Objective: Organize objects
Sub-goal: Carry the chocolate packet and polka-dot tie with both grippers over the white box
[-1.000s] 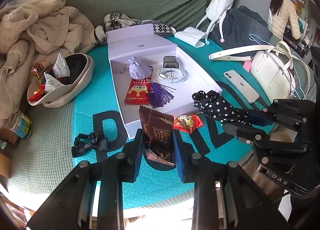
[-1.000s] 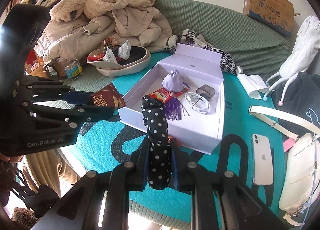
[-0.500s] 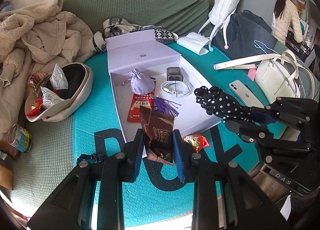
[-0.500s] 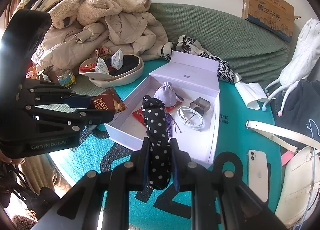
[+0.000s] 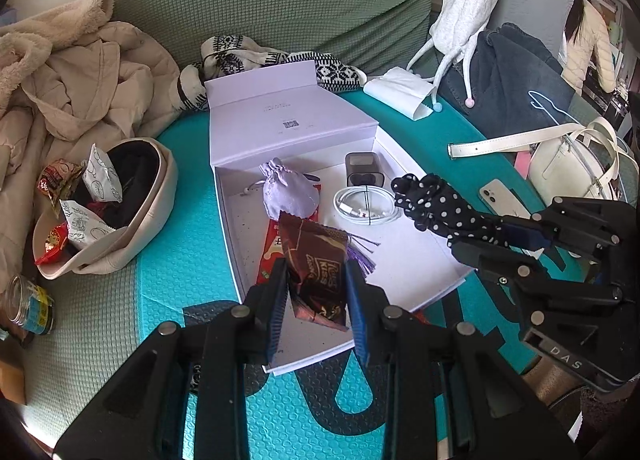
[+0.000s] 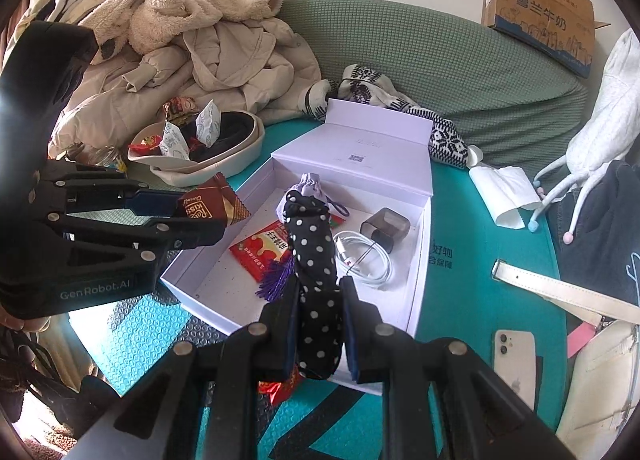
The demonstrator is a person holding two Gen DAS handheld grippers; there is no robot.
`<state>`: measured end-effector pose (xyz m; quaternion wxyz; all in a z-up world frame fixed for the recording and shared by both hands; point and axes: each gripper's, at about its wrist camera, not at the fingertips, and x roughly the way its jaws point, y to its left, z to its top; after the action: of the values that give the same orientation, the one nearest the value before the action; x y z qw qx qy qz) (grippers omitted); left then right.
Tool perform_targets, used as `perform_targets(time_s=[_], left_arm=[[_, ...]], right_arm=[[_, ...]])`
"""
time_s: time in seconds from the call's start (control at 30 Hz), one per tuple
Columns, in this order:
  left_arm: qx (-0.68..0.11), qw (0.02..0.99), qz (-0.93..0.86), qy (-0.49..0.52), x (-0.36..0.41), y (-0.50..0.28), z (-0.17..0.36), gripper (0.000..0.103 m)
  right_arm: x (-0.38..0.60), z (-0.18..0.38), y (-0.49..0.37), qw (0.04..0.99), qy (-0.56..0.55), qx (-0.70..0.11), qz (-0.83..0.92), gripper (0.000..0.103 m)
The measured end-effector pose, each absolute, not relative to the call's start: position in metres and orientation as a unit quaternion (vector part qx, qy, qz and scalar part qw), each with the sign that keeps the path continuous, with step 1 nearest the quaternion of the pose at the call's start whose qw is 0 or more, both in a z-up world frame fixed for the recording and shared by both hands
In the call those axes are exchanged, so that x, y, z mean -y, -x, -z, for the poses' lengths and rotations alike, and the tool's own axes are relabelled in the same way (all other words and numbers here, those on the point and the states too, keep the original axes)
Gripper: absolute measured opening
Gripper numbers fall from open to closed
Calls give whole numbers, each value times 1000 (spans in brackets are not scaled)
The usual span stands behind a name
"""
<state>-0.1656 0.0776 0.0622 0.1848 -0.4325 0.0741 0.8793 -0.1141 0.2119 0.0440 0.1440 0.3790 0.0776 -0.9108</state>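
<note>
Jaws tilted downward clamp brown snack packet [image 5: 316, 272] and dotted cloth [image 6: 316, 280].

Box [image 5: 400, 256] floor bare at its near right — pouch [image 5: 288, 192], cable [image 5: 366, 206] crowd the back.

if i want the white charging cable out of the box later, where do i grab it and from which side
Pinch the white charging cable across its bundled loops at the dark tie, coming from above. It lies flat as a coil on the floor of the white box, with the dark charger at its far edge, so side approaches look blocked.
</note>
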Motion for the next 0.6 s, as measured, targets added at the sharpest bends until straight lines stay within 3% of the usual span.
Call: perform_targets(time_s=[0.6], left_arm=[[-74, 182, -876, 440, -107, 254, -26, 26]], right_arm=[[-224, -11, 193, 145, -388, -78, 907, 18]])
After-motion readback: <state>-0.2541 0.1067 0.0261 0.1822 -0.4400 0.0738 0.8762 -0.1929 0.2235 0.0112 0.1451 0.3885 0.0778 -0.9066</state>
